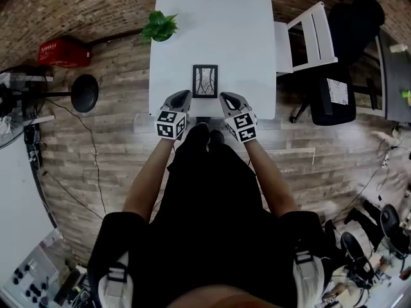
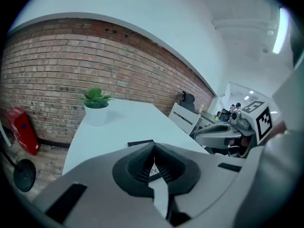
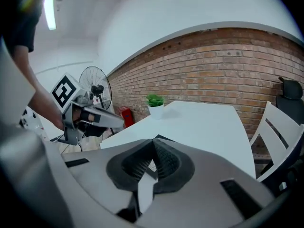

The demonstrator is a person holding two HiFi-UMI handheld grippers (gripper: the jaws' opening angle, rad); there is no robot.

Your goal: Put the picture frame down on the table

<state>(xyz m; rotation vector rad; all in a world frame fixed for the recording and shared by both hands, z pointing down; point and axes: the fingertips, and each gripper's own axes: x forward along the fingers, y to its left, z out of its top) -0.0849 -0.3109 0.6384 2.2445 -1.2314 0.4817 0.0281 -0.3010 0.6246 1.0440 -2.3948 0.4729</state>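
A black picture frame [image 1: 205, 81] lies flat on the white table [image 1: 212, 18], near its front edge. My left gripper [image 1: 185, 94] hovers just left of the frame's near corner, and my right gripper [image 1: 226, 96] hovers just right of it. Both are shut with nothing between the jaws, and neither touches the frame. In the left gripper view the closed jaws [image 2: 153, 148] hide most of the frame [image 2: 140, 142]; the right gripper [image 2: 223, 136] shows beside them. In the right gripper view the frame's corner [image 3: 164, 138] peeks over the closed jaws [image 3: 153, 146].
A potted plant [image 1: 159, 26] stands at the table's far left corner. A white chair [image 1: 308, 37] and a black office chair [image 1: 340, 88] are to the right of the table. A red crate [image 1: 63, 52] and a black fan [image 1: 85, 93] are on the floor to the left.
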